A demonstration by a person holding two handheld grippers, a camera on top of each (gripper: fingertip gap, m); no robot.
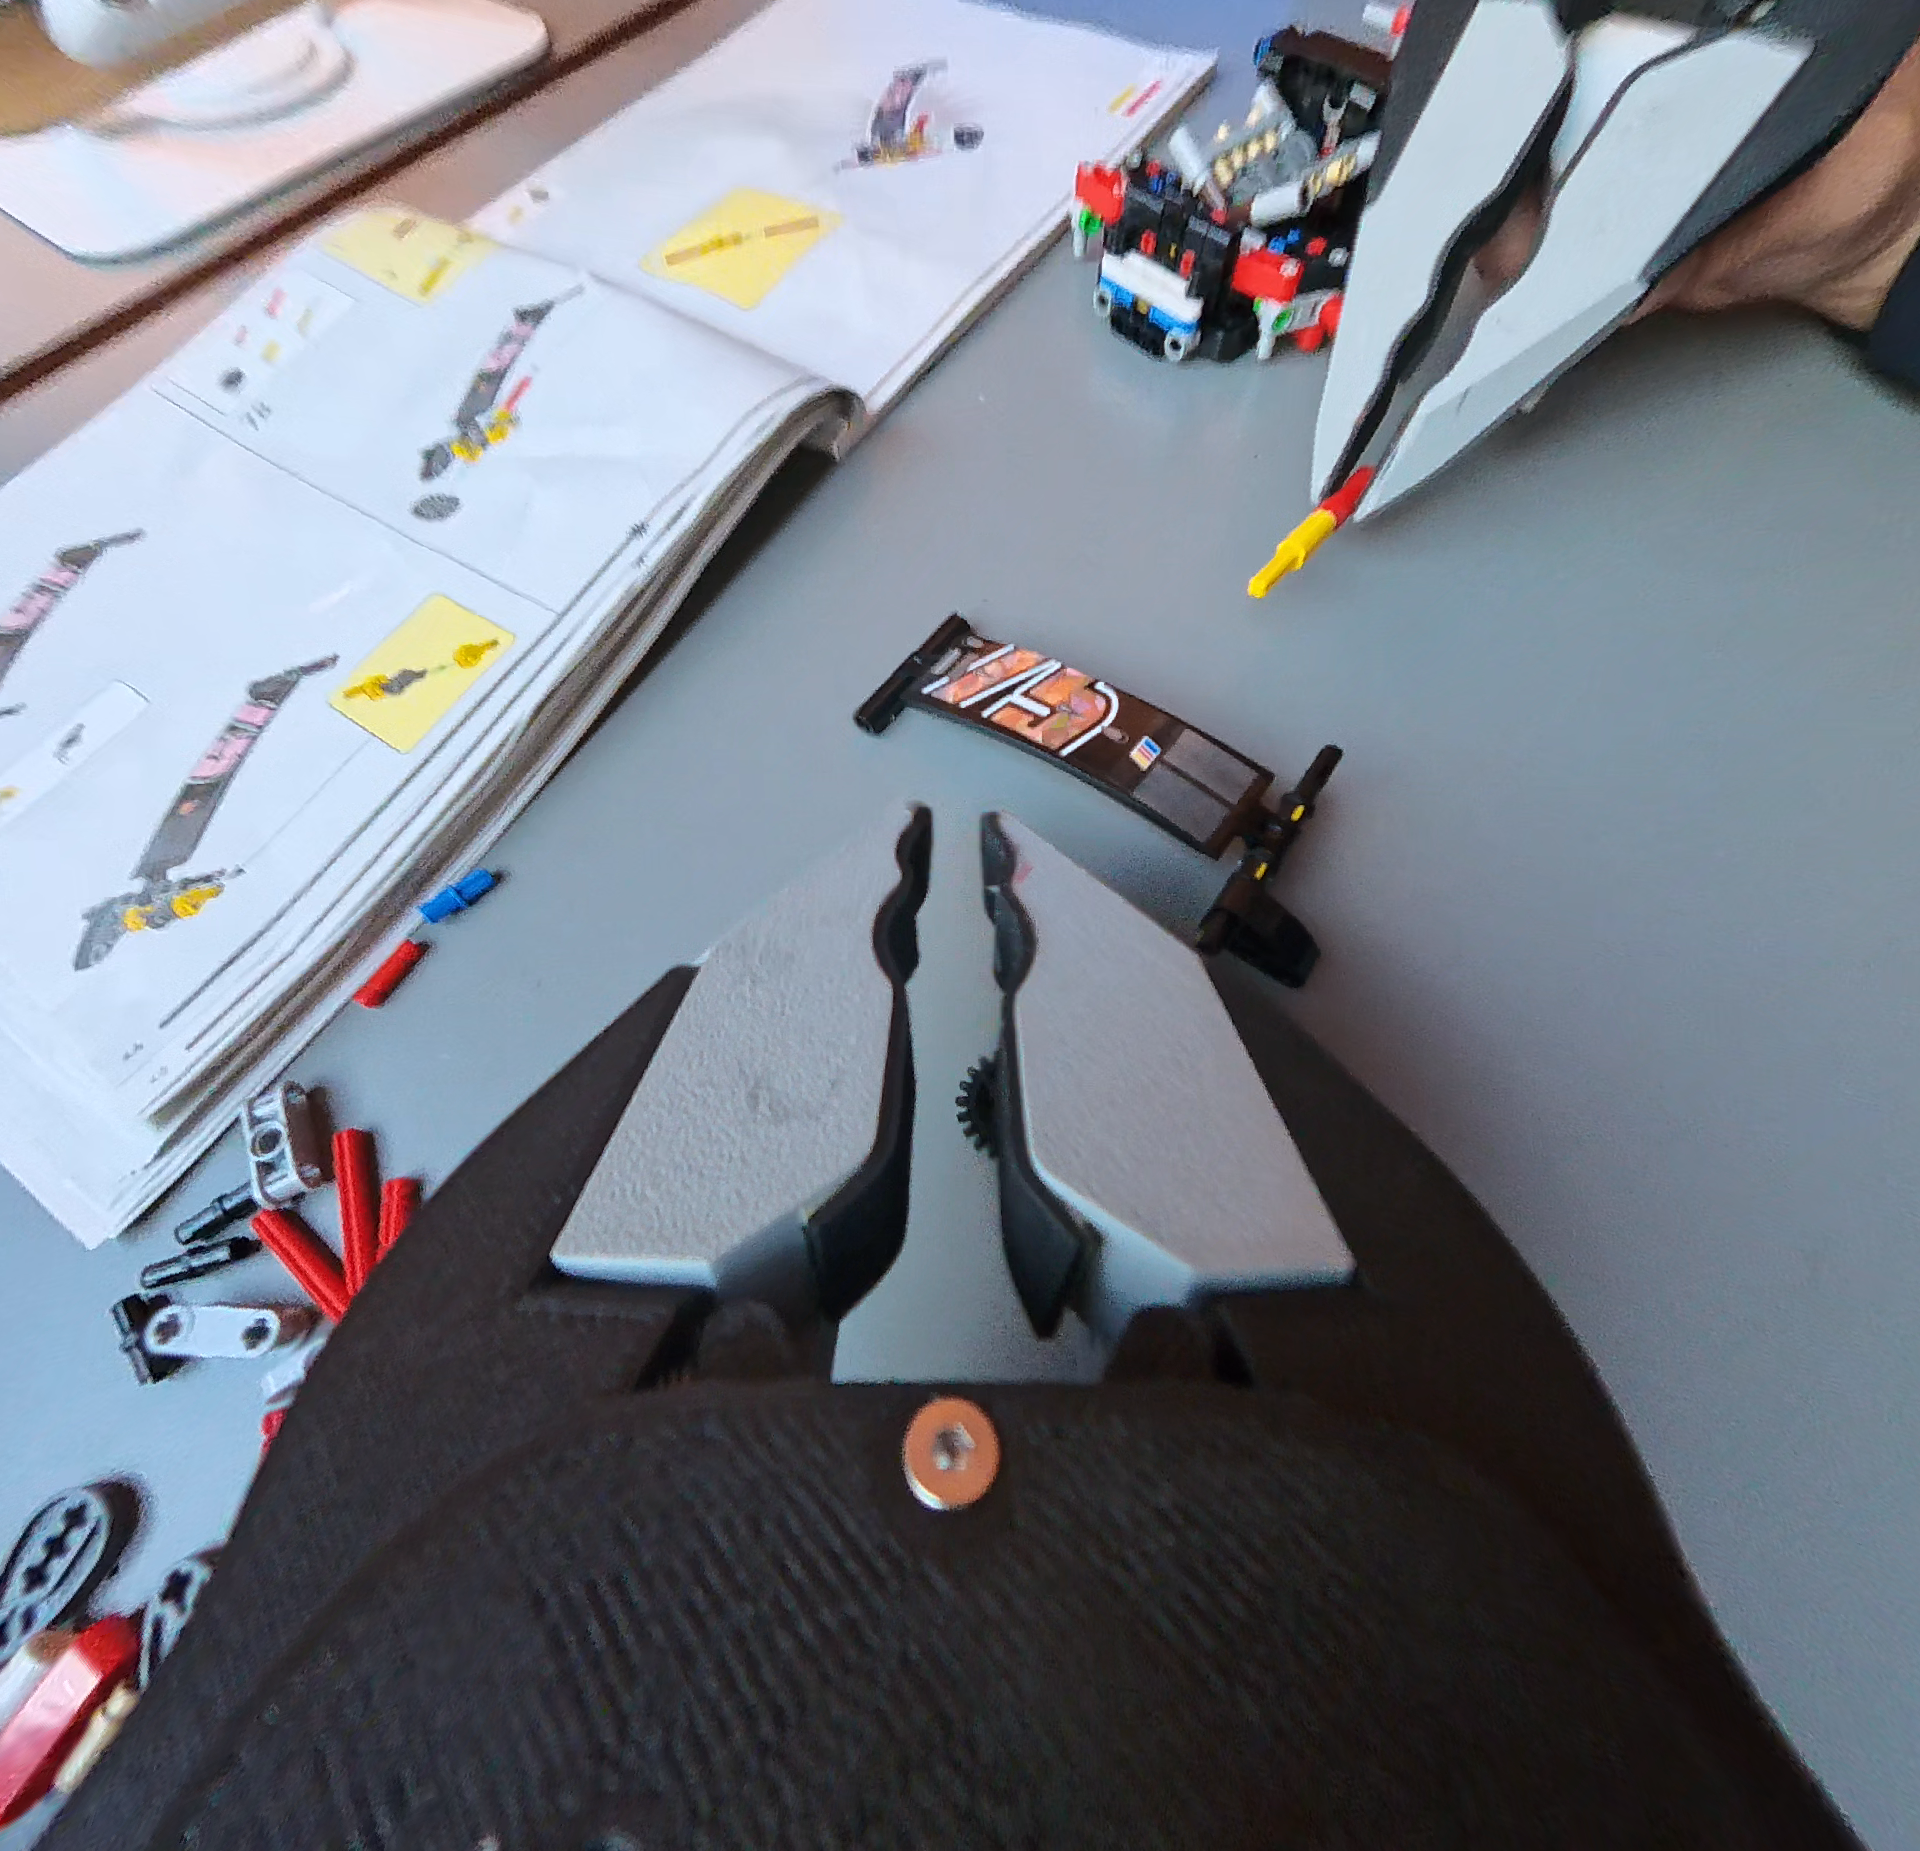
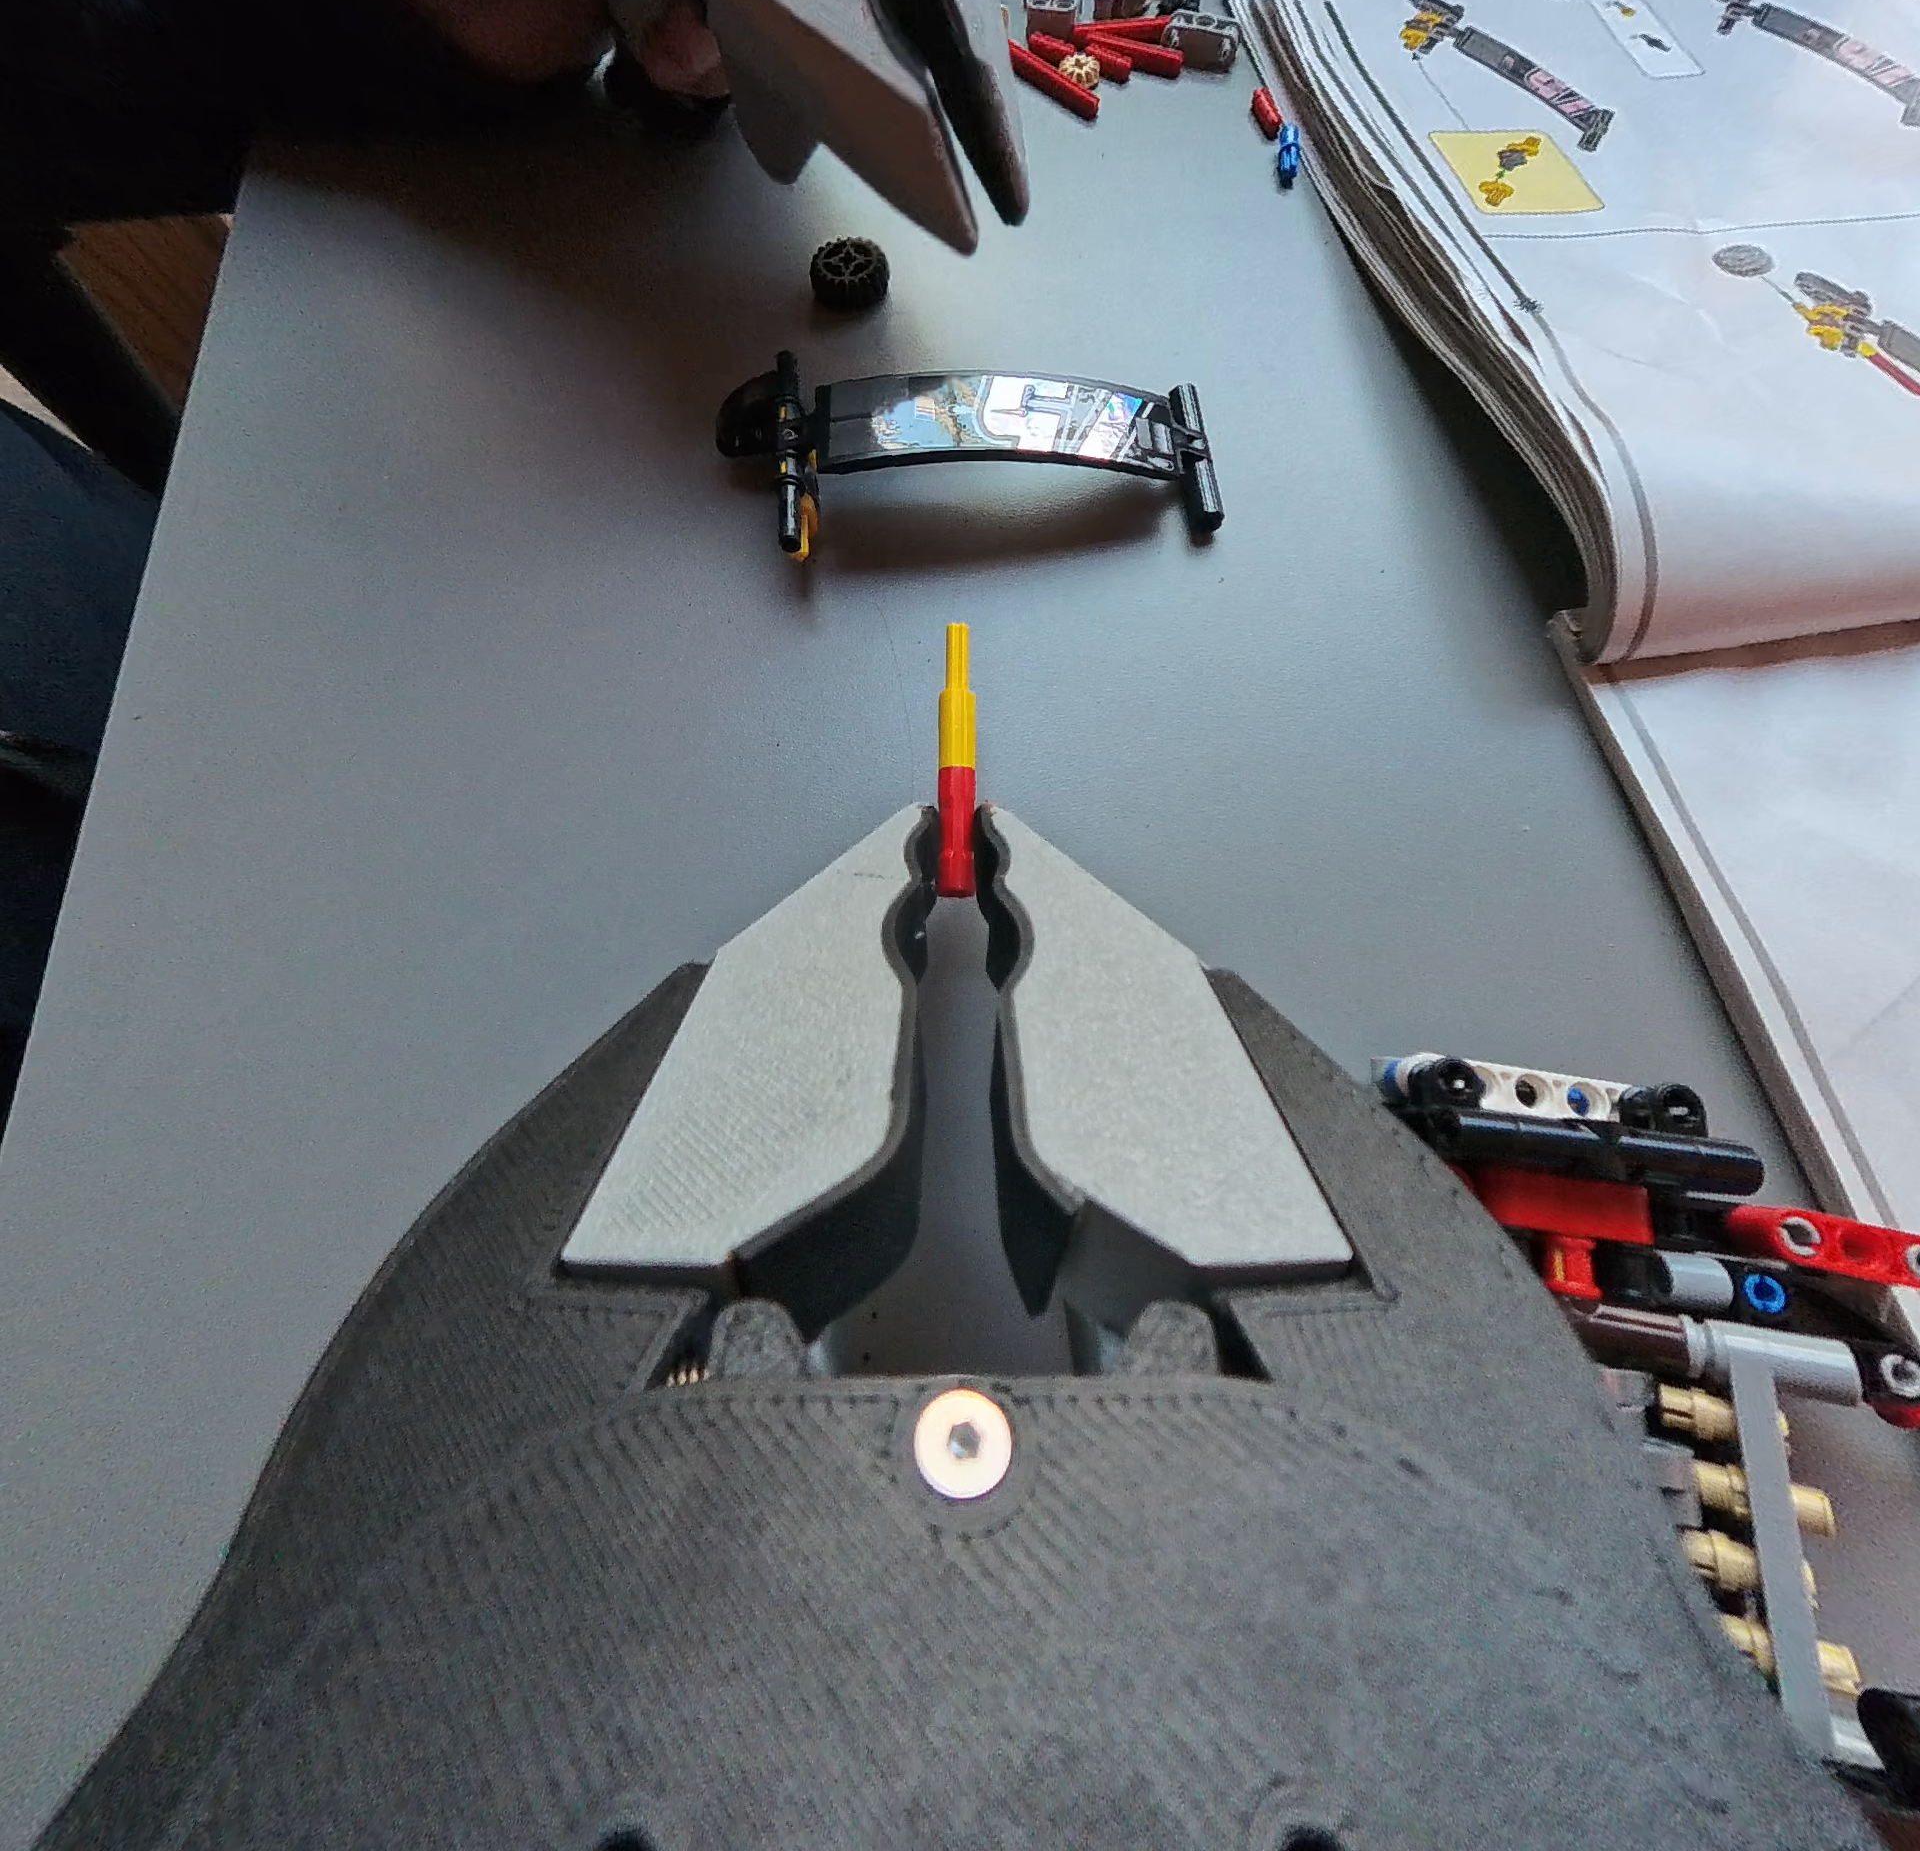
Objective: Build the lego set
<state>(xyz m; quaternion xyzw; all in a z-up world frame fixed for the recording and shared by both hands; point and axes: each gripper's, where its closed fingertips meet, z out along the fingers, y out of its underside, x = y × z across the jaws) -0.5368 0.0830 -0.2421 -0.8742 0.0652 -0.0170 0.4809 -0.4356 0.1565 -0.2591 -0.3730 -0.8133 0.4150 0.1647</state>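
Right gripper clamped on red end of small red-and-yellow plastic pin, yellow tip pointing forward over grey table. Left gripper slightly parted, nothing held, poised beside curved black stickered panel piece.

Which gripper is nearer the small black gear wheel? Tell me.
Left. The left gripper hangs just beside the black gear wheel; the right gripper, gripping a red-and-yellow pin, is farther off, beyond the black curved panel.
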